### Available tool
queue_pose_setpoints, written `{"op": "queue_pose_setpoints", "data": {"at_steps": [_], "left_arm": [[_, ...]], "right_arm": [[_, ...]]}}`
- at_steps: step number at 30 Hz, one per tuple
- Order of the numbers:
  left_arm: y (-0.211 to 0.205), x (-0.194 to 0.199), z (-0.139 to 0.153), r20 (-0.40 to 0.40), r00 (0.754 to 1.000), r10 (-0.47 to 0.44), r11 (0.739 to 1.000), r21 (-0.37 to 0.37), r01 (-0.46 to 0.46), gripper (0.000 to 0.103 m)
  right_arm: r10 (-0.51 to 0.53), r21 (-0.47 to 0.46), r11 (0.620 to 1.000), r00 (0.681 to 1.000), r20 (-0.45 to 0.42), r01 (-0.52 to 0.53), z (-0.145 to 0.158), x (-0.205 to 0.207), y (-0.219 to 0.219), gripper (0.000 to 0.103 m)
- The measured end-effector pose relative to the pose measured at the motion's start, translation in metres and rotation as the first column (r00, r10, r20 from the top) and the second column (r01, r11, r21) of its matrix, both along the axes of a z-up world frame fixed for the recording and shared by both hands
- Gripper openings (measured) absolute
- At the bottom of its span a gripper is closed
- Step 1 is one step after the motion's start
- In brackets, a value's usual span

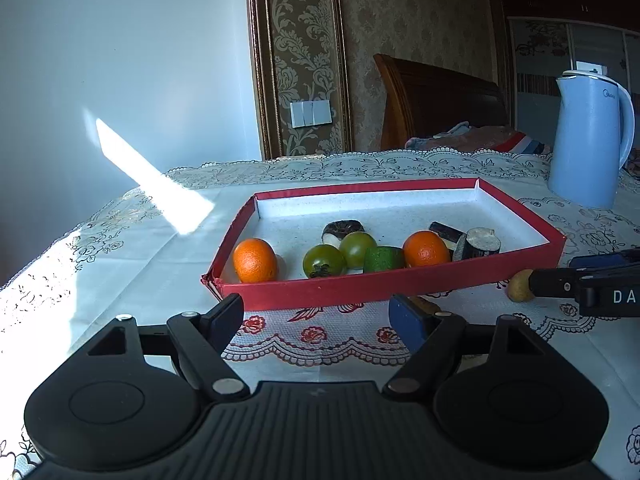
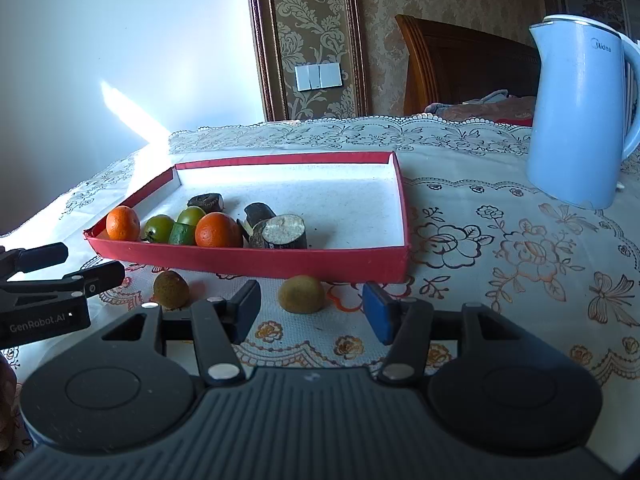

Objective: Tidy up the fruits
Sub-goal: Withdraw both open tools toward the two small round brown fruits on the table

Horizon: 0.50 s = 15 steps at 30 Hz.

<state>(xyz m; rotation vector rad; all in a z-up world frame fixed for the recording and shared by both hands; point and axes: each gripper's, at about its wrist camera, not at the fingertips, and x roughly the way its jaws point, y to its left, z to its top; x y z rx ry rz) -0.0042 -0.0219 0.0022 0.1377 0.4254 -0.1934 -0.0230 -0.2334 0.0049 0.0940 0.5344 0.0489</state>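
Note:
A red tray (image 1: 360, 286) holds two oranges (image 1: 255, 260), two green tomatoes (image 1: 324, 261), a green chunk (image 1: 384, 259) and dark cut pieces (image 1: 478, 242). Two kiwis lie on the cloth in front of the tray (image 2: 248, 260). One kiwi (image 2: 301, 294) sits in the gap at my right gripper's (image 2: 312, 300) fingertips, touched by neither pad. The other kiwi (image 2: 171, 289) lies further left, near my left gripper (image 2: 76, 266). In the left wrist view my left gripper (image 1: 316, 316) stands open and empty just before the tray's front wall.
A pale blue kettle (image 2: 580, 116) stands on the flowered tablecloth (image 2: 500, 248) to the right of the tray. A wooden headboard (image 1: 440, 100) and a papered wall rise behind the table. The table's left edge runs along a sunlit wall.

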Motion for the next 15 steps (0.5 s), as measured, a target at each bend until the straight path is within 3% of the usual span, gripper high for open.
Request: {"op": "queue_pose_setpoints", "data": {"at_steps": [7,9,11,13,15], "left_arm": [[-0.009,-0.001,-0.002,-0.034,0.998,-0.044,0.999,-0.009,0.044,0.08],[-0.011,-0.001,-0.003,-0.038,0.998,-0.056,0.998,-0.009,0.056,0.08],[-0.014,-0.002,-0.004,-0.037,0.997,-0.063,0.998,0.001,0.063,0.08],[-0.014,-0.002,-0.004,-0.037,0.997,-0.066,0.998,0.0,0.066,0.08],[-0.014,-0.003,-0.004,-0.038,0.997,-0.068,0.998,-0.003,0.068,0.08]], "right_arm": [[0.023,-0.036,0.999,0.998,-0.058,-0.025,-0.004,0.017,0.009,0.053],[0.025,-0.037,0.999,0.997,-0.078,-0.028,-0.005,0.021,0.009,0.04],[0.03,-0.039,0.999,0.995,-0.091,-0.034,-0.007,0.024,0.01,0.039],[0.037,-0.046,0.998,0.993,-0.112,-0.043,-0.01,0.026,0.012,0.029],[0.038,-0.05,0.998,0.993,-0.111,-0.044,-0.009,0.026,0.012,0.028]]}}
